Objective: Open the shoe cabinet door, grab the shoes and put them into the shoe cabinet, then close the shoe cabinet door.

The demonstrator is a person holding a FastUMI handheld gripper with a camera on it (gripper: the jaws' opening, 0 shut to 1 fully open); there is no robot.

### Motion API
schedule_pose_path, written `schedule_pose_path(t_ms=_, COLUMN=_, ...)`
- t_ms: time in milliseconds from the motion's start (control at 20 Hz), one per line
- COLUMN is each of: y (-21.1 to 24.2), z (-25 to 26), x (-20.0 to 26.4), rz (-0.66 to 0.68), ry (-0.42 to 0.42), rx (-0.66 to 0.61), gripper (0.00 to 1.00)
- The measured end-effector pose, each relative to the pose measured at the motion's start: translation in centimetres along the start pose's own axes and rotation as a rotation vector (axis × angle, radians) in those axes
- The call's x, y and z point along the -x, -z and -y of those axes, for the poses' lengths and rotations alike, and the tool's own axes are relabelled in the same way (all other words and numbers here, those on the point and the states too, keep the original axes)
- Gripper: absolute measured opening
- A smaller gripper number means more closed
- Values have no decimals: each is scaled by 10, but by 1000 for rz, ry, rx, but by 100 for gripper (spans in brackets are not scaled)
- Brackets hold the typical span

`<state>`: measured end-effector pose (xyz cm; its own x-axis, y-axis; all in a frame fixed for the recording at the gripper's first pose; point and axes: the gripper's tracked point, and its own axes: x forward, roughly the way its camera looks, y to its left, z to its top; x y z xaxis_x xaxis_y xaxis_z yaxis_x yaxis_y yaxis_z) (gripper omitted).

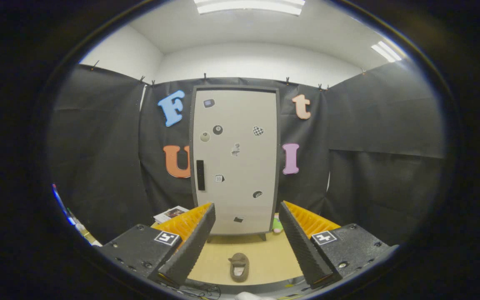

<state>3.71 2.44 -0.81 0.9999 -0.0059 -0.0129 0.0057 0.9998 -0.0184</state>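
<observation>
Starting at our left, we see papers or a booklet [171,213] lying on the floor beside the cabinet's foot, just beyond the left finger. Moving in, there is the shoe cabinet [235,160], standing upright on short legs against the black cloth wall, and its door [240,125] is flat shut. The dark vertical handle [200,175] sits on the door's left edge, a little below mid-height, and small stickers are scattered over the panel.

So, by our reading, the task is right at the start: the door is not yet opened, nothing has gone inside that we can tell, and all three steps remain — open, load, close.

Down on the wooden floor [273,258] we spot a single brown shoe [239,266], a slipper by the look of it, lying lengthwise with its opening toward us. It sits between the two fingers and a little ahead of them, well short of the cabinet. Whether a second shoe is about, we cannot tell.

The gripper [244,275] is spread wide, fingers well apart, holding nothing. We are held low and level, pointed straight at the door, squared up with it but still well away from it.

Further right, a small green and pink object [277,225] peeks out at the cabinet's right foot, just past the right finger; we cannot make out what it is.
</observation>
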Motion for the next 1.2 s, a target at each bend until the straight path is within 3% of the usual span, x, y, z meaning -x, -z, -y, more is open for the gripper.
schedule_pose_path(t_ms=350, y=1, z=-41, x=-102, rz=27, ry=-51, rx=15, gripper=100)
schedule_pose_path(t_ms=750, y=14, z=-121, x=-252, rz=-22, ry=-221, rx=-35, gripper=100)
schedule_pose_path(t_ms=1050, y=20, z=-157, x=-337, rz=-43, ry=-261, rx=-45, gripper=97)
schedule_pose_path(t_ms=1200, y=27, z=-173, x=-360, rz=-62, ry=-283, rx=-45, gripper=87)
